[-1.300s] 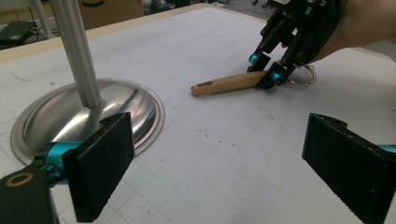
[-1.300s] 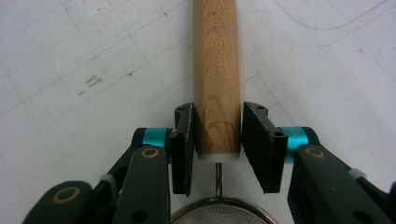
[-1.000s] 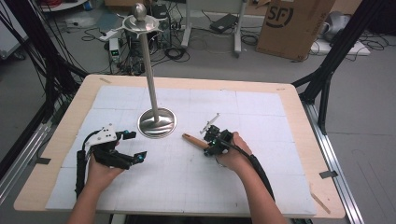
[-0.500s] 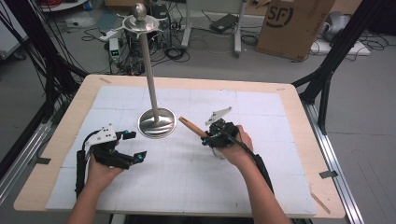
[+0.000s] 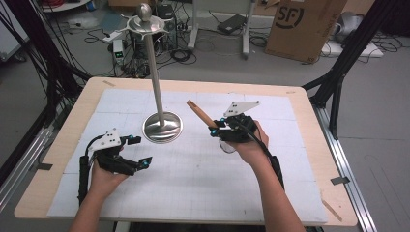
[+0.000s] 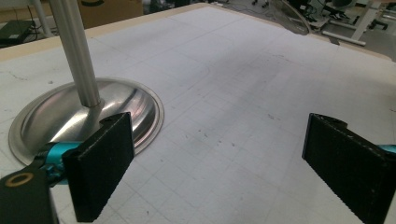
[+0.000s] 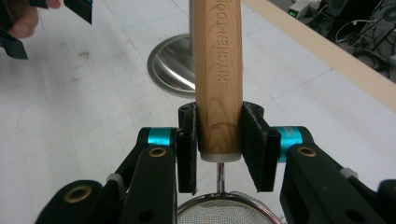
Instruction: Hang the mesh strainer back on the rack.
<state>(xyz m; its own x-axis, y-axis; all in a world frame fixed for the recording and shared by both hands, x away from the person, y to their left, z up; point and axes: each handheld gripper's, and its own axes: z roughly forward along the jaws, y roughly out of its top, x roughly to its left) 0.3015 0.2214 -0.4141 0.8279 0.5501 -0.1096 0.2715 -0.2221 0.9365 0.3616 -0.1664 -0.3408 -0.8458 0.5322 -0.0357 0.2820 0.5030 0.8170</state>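
1. Right claw (image 5: 216,126) of mine is clamped on the wooden handle (image 7: 218,70) of a small mesh strainer (image 7: 223,211), pads pressing it from both sides just above the metal collar, and the whole tool is off the table.

2. Left claw (image 5: 138,151) sits low over the white mat (image 5: 203,183) with its jaws spread wide and nothing between them.

3. What the coming move turns on, as I judge it: the handle runs straight out ahead of my right claw, its free end aimed up and toward the steel stand (image 5: 155,87), while the mesh bowl hangs back under my palm. The stand's pole lies ahead and slightly to the left of the handle tip, its domed base (image 6: 84,109) near but apart from it.

4. Right hand is the nearer one to the stand's crown of hooks (image 5: 145,21), which sits well above the claw; the left claw is just beside the base, its pad close to the rim.

5. Strainer's look: pale, rounded wood stamped "KITCHEN TOOL", a thin wire stem, and a fine silver mesh with a bright rim.
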